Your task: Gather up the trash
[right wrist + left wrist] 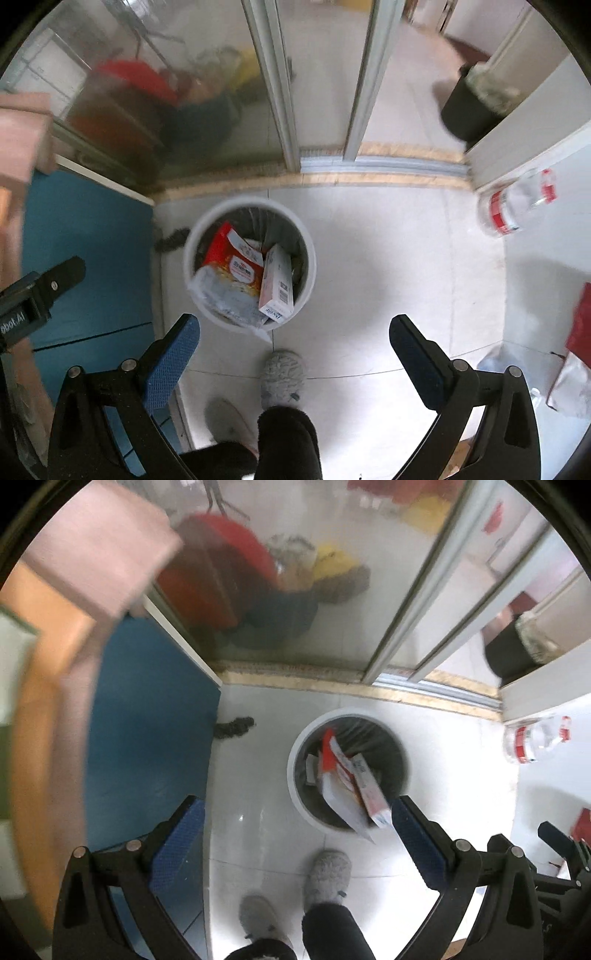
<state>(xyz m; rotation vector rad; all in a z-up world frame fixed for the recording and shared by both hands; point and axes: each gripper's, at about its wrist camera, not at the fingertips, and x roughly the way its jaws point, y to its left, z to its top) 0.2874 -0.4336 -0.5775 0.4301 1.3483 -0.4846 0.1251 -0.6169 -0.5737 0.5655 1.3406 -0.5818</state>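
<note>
1. Right now my left gripper hangs released above the floor, its blue-padded fingers spread wide with nothing between them.
2. My right gripper is just as slack, jaws wide apart and holding nothing, over the pale floor tiles.
3. Below both sits the round white trash bin with a dark liner, standing on the tiles near the sliding glass door track.
4. Inside the bin I see a red-and-white snack packet lying against a white carton with a barcode; both poke up past the rim on the near side.
5. A clear plastic bottle with a red label lies on its side on the white ledge to the right, well apart from the bin.
6. My grey slippers stand just short of the bin, and a blue panel runs along the left.
</note>
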